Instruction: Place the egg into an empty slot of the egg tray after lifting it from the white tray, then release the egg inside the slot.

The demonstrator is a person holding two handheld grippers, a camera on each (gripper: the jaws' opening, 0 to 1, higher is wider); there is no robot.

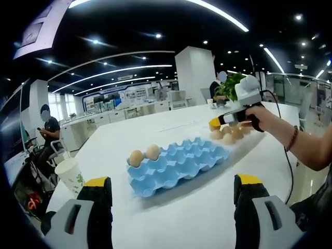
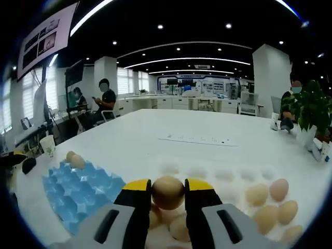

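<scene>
right gripper [image 2: 168,193] clamped on an egg [image 2: 167,192] above the white tray [image 2: 218,174], lift seemingly done; transfer to the blue egg tray [image 2: 78,192] and release remain; left gripper [image 1: 171,189] gapes wide, holding nothing.

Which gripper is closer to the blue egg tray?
Left. The left hand-held gripper hovers open right before the blue tray. The right hand-held gripper is off beside it, over the white tray, holding an egg.

Your left gripper [image 1: 171,194] hovers with jaws spread wide before the blue egg tray [image 1: 179,163], where two eggs [image 1: 144,155] sit in its far-left corner. Beyond it, your right gripper [image 1: 218,123] reaches over more eggs [image 1: 231,134]. A paper cup [image 1: 70,174] stands at left.
</scene>
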